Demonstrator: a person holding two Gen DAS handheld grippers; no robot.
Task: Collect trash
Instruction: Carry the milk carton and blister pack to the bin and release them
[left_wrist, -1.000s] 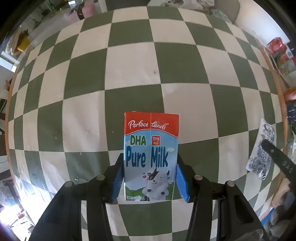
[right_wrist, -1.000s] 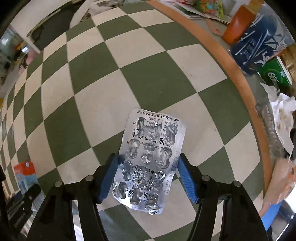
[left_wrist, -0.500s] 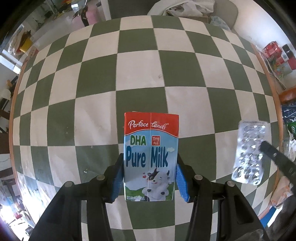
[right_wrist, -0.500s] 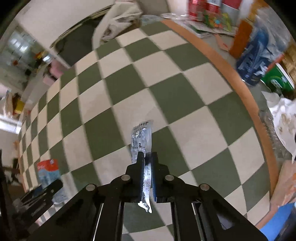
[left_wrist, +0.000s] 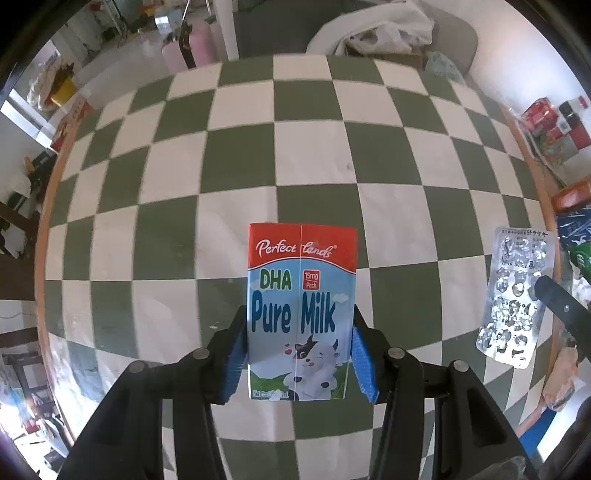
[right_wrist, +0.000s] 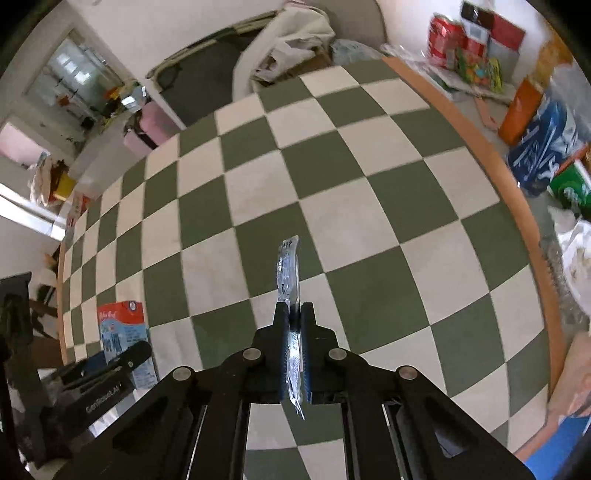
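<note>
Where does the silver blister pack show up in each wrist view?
Left wrist: blister pack at the far right edge, seen flat-on, held by the right gripper.
Right wrist: bottom centre, edge-on, clamped in the right gripper.
Shared landmark: milk carton, at lower left in the right view.

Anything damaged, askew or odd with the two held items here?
Nothing alarming. The blister pack in the right gripper is used: its foil pockets are burst and crumpled. It is pinched edge-on. The milk carton sits straight and undented in the left gripper.
</note>
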